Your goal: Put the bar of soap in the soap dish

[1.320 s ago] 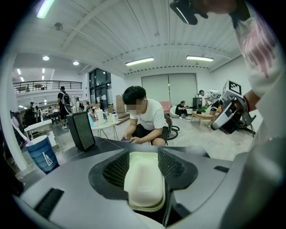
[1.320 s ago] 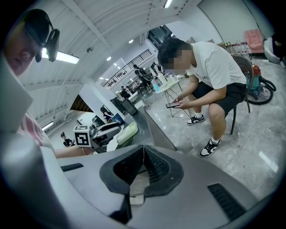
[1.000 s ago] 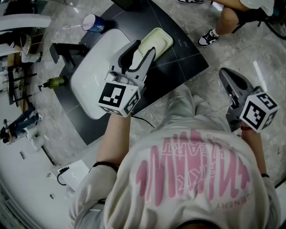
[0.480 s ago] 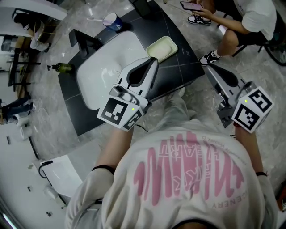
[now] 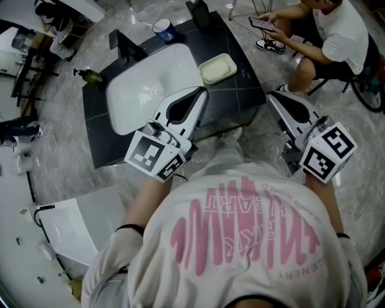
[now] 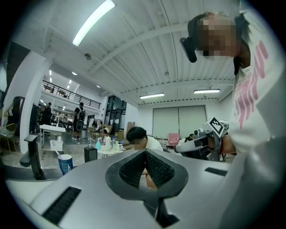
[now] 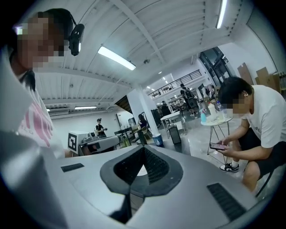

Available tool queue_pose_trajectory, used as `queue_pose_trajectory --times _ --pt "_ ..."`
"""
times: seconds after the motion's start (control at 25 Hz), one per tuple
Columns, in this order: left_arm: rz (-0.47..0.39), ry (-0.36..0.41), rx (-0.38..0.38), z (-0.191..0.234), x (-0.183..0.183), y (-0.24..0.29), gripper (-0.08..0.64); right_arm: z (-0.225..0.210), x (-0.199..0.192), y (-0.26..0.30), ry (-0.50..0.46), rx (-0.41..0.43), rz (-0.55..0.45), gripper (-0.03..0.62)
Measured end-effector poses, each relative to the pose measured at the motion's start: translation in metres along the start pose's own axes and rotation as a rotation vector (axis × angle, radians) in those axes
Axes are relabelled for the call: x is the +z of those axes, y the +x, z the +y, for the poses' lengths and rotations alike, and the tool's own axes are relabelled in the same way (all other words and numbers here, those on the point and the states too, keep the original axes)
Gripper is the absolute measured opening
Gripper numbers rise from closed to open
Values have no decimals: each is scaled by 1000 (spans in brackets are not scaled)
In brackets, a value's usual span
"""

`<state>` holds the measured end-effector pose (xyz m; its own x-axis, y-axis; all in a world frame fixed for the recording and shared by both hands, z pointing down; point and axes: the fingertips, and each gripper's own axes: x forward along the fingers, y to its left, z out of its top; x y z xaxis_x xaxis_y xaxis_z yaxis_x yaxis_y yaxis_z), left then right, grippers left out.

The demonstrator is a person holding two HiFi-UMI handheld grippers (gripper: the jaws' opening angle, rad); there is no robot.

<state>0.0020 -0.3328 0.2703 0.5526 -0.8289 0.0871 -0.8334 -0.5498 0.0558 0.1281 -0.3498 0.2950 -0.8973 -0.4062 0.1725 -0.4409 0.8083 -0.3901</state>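
A pale green soap dish sits on the black counter, right of the white sink. A lighter rectangle shows inside the dish; I cannot tell if it is the bar of soap. My left gripper hangs above the counter's near edge, short of the dish, with its jaws shut on nothing. My right gripper is held off the counter's right corner, also shut and empty. Both point about level, away from my body.
A blue cup, a black tap and a black box stand along the counter's far side. A green bottle lies at the left. A seated person holds a phone to the right of the counter.
Both grippers have risen and drawn back from the counter toward me. The left gripper's jaws, open over the dish a second ago, are now closed.
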Motion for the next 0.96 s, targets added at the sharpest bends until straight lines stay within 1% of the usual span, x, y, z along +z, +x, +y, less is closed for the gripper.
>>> queue_pose_trajectory --times 0.16,0.36,0.52,0.72,0.96 --pt "-1 4 21 -3 1 -9 11 4 -2 -7 -6 8 -8 15" --pt "-5 1 43 0 2 -12 11 3 -5 -16 -24 -19 -5 15" --pt "-8 24 52 1 5 -10 11 1 -2 -25 -30 -36 -17 15" --pt "-16 29 55 -1 6 -11 11 -3 -1 -34 -37 -62 -29 15" --pt "-20 15 75 2 4 -15 11 -9 2 -43 -48 -92 -44 15"
